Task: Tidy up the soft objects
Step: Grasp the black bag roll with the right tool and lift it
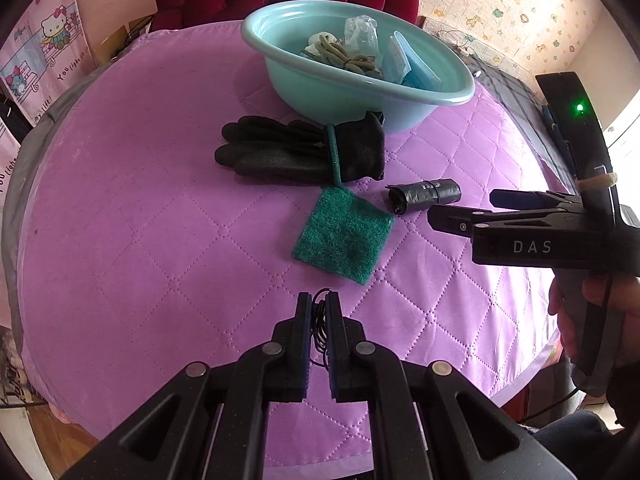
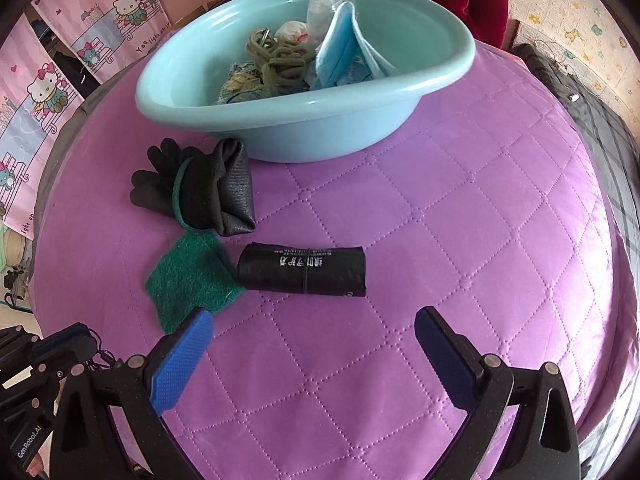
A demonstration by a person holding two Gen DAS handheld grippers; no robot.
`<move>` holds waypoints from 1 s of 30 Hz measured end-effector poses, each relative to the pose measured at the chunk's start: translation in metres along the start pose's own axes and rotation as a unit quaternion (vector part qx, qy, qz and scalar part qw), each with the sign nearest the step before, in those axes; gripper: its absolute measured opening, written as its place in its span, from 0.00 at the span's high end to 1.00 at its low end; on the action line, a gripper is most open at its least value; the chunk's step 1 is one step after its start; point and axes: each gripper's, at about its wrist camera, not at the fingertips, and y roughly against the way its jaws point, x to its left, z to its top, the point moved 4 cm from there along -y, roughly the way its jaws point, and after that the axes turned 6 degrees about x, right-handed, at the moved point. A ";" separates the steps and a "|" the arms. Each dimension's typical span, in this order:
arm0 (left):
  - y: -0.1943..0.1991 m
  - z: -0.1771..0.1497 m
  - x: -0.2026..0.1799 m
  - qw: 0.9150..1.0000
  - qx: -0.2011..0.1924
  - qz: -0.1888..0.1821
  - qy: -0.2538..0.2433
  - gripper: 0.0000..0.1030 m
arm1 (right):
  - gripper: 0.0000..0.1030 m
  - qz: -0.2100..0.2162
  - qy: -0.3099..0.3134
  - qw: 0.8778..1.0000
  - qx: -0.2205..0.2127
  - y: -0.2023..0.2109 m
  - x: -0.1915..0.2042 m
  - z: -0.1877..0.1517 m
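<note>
The left gripper [image 1: 319,306] is clenching a thin black cord [image 1: 320,322], mostly hidden between its pads. The right gripper [image 2: 314,322] is hanging released, tilted steeply down over the black roll [image 2: 302,268]. Roll, green scouring pad [image 2: 192,276] and black gloves [image 2: 196,196] are lying on the purple quilt [image 2: 460,240] beside the teal basin [image 2: 304,124].

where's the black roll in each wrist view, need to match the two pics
Left wrist view: the black roll lies right of centre, just ahead of the right gripper, with the green scouring pad to its lower left.
Right wrist view: the black roll lies at centre, ahead of the open jaws, with the pad touching its left end.
Shared landmark: the teal basin behind it.
</note>
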 end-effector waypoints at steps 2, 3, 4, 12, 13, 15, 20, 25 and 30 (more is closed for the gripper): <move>0.000 0.001 0.003 1.000 0.001 0.002 0.002 0.94 | 0.00 -0.007 0.013 1.000 0.000 -0.003 0.004 0.005; 0.001 0.001 0.005 1.000 0.000 0.003 0.003 0.94 | 0.00 -0.007 0.020 1.000 0.004 -0.004 0.006 0.008; 0.001 0.002 0.007 1.000 0.000 0.003 0.005 0.94 | 0.00 -0.006 0.028 1.000 0.008 -0.006 0.008 0.010; 0.000 0.004 0.020 1.000 -0.002 -0.002 0.025 0.94 | 0.04 -0.014 0.110 0.993 0.045 -0.024 0.028 0.028; 0.000 0.004 0.021 1.000 -0.002 -0.002 0.027 0.94 | 0.09 -0.018 0.121 0.991 0.049 -0.026 0.030 0.030; -0.001 0.004 0.023 1.000 -0.002 -0.004 0.030 0.94 | 0.13 -0.026 0.142 0.988 0.059 -0.030 0.034 0.032; -0.002 0.003 0.027 0.999 0.000 -0.007 0.038 0.94 | 0.27 -0.016 0.168 0.982 0.088 -0.042 0.040 0.040; -0.003 0.003 0.031 0.999 -0.001 -0.010 0.043 0.94 | 0.60 -0.032 0.190 0.976 0.102 -0.051 0.043 0.045; -0.001 0.004 0.031 0.999 -0.004 -0.012 0.042 0.94 | 0.82 -0.011 0.165 0.981 0.100 -0.041 0.034 0.042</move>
